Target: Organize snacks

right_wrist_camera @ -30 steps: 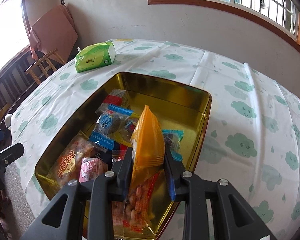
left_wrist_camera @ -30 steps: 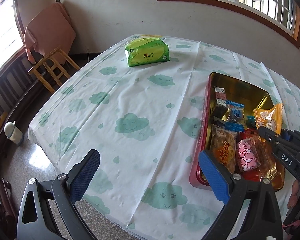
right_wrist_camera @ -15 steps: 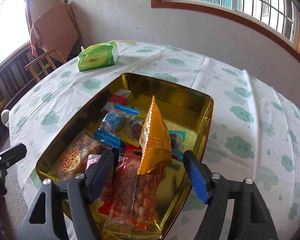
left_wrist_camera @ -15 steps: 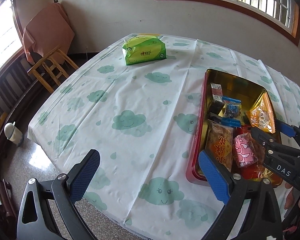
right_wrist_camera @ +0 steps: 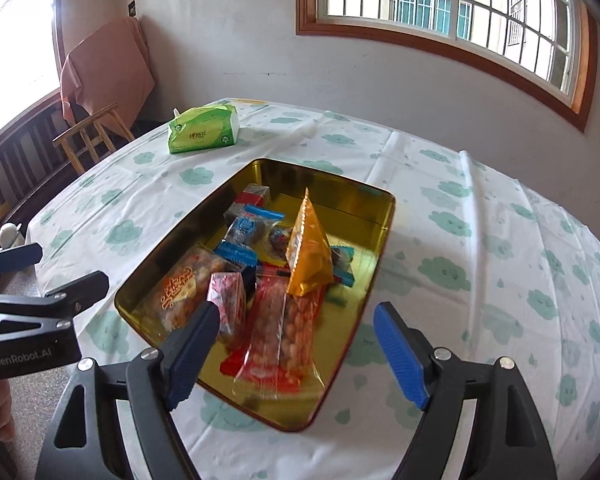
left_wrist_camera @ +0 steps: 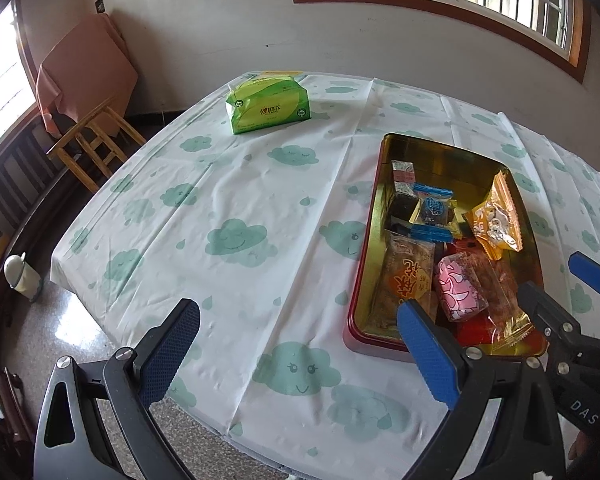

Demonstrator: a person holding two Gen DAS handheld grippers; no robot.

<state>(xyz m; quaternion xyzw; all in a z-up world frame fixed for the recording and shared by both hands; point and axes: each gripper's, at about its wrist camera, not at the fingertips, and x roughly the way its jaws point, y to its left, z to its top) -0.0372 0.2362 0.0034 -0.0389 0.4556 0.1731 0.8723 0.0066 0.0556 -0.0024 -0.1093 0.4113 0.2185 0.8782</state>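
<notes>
My right gripper [right_wrist_camera: 296, 350] has just let go of the orange peanut packet [right_wrist_camera: 306, 256]: its jaws have been opening and now stand wide, nothing between them. I judge this snack placed. The packet rests inside the gold tin [right_wrist_camera: 380, 236], propped upright on the other snacks near the tin's right wall, long axis steeply tilted, sealed tip toward the tin's far end. The tin sits toward the table's near right edge. My left gripper [left_wrist_camera: 296, 350] hangs wide open and empty over the tablecloth [left_wrist_camera: 240, 200].
</notes>
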